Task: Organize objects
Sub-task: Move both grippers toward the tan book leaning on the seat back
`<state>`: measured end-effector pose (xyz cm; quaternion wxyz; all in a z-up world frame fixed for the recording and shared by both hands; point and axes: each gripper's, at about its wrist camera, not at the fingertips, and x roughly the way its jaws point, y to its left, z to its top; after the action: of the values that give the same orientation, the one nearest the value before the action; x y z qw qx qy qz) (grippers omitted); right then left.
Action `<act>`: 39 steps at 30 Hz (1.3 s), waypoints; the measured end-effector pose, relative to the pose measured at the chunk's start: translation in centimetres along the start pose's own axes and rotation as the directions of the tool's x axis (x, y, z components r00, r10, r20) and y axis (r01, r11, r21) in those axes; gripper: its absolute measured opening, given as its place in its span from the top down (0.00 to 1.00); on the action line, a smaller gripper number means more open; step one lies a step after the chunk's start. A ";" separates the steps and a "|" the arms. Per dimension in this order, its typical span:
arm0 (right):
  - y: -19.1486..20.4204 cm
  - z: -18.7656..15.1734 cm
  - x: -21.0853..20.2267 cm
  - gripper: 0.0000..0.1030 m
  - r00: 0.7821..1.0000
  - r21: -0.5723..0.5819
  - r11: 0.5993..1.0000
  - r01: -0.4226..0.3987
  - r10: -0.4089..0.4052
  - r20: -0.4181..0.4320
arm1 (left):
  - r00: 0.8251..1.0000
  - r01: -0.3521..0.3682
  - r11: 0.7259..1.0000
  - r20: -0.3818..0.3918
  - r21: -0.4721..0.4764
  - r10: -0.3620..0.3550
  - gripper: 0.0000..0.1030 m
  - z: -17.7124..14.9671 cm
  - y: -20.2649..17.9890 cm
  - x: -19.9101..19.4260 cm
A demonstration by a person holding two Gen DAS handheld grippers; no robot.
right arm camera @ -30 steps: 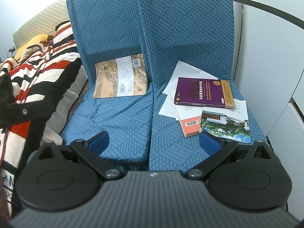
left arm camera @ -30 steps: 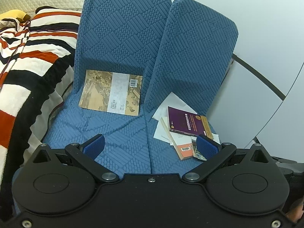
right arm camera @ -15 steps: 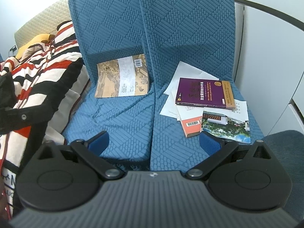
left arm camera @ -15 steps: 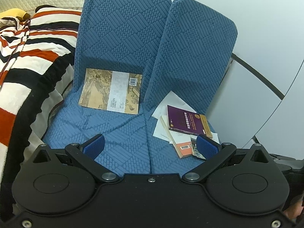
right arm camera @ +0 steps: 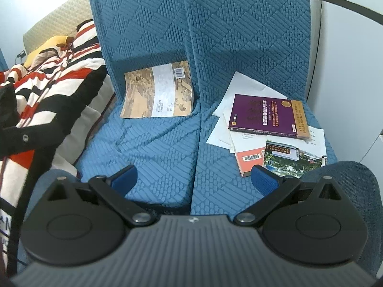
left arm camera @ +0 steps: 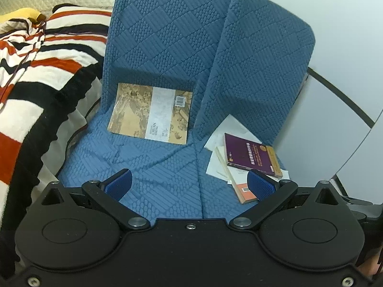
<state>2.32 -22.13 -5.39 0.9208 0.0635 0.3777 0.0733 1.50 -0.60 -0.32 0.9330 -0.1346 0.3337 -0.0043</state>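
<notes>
A tan painting-cover book (left arm camera: 150, 113) (right arm camera: 159, 93) leans against the back of the left blue seat cushion (left arm camera: 143, 167). On the right cushion (right arm camera: 215, 181) lies a loose pile: a purple book (left arm camera: 250, 155) (right arm camera: 267, 117) on top of white papers (right arm camera: 241, 88), an orange-backed book (right arm camera: 250, 159) and a photo-cover booklet (right arm camera: 293, 159). My left gripper (left arm camera: 189, 184) is open and empty above the front of the seats. My right gripper (right arm camera: 194, 180) is open and empty, its right finger just in front of the pile.
A striped red, black and white blanket (left arm camera: 36, 71) (right arm camera: 47, 76) lies on the bed to the left. White cabinet panels (left arm camera: 335, 71) stand behind and right of the seats. A blue denim knee (right arm camera: 347, 181) shows at the right.
Both grippers have shifted slightly, the views drifting a little right. A blue denim knee has come into the right wrist view. Books and papers have not moved.
</notes>
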 end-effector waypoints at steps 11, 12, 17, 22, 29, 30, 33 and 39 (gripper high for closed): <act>-0.1 0.1 4.4 0.00 1.000 -0.008 1.000 -0.023 0.023 0.008 | 0.999 -0.034 0.999 0.011 -0.001 0.034 0.00 -0.7 2.0 4.4; -0.3 0.2 4.8 0.00 0.999 -0.001 0.999 -0.037 0.037 0.014 | 0.999 -0.037 0.999 0.015 0.002 0.037 0.00 -0.7 2.2 4.9; -0.9 0.5 6.6 0.00 0.999 0.003 0.999 -0.039 0.039 0.032 | 0.999 -0.047 0.999 0.018 -0.002 0.047 0.00 -0.5 3.0 7.0; -1.3 1.0 8.3 0.00 0.999 -0.018 1.000 -0.019 0.020 0.041 | 0.998 -0.060 0.998 0.034 0.016 0.059 0.00 0.0 3.3 8.8; -1.7 2.2 10.4 0.00 0.998 -0.033 0.999 -0.035 0.037 0.057 | 0.996 -0.072 0.997 0.062 0.034 0.070 0.00 1.6 4.3 11.8; -1.7 2.4 10.7 0.00 0.997 -0.033 0.999 -0.041 0.043 0.059 | 0.995 -0.072 0.997 0.065 0.027 0.070 0.00 1.7 4.5 12.3; -1.7 3.0 11.7 0.00 0.997 -0.039 0.998 -0.043 0.045 0.062 | 0.995 -0.069 0.997 0.072 0.023 0.067 0.00 2.2 4.9 13.5; -1.6 4.4 13.5 0.00 0.995 -0.050 0.997 -0.060 0.064 0.077 | 0.994 -0.067 0.997 0.084 0.031 0.064 0.00 2.7 5.9 16.2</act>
<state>15.12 -21.52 -11.83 0.9334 0.0561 0.3373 0.1084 15.34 4.14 -9.85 0.9479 -0.1078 0.2986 0.0264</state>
